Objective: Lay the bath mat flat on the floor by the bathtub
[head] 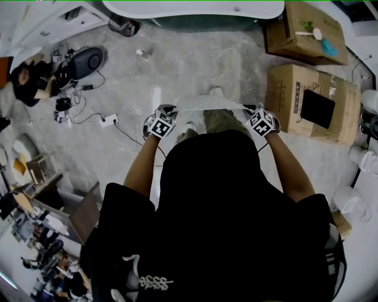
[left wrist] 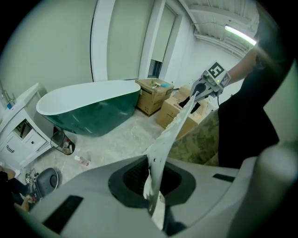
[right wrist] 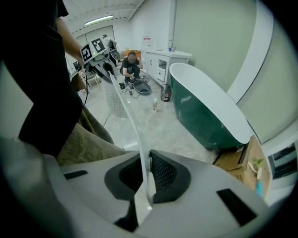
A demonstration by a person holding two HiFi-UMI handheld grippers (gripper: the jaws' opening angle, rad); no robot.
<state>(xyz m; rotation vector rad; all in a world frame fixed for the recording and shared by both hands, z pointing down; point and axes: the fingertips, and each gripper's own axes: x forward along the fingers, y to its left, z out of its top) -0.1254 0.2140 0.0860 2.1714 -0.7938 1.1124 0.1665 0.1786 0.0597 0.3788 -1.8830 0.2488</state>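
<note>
The white bath mat [head: 214, 103] hangs stretched in the air between my two grippers, well above the marble floor and in front of the person's legs. My left gripper [head: 171, 113] is shut on the mat's left edge; in the left gripper view the mat [left wrist: 171, 132] runs up out of the jaws [left wrist: 153, 195] toward the right gripper [left wrist: 205, 86]. My right gripper [head: 253, 111] is shut on the other edge, where the mat [right wrist: 130, 118] rises from the jaws [right wrist: 145, 186]. The green, white-rimmed bathtub [head: 195, 9] stands beyond the mat.
Two cardboard boxes [head: 310, 100] [head: 304, 32] stand at the right of the tub. A small bottle [head: 142, 53] lies on the floor. At the left a person [head: 29, 82] crouches among cables, a power strip [head: 109, 121] and a white cabinet [head: 53, 23].
</note>
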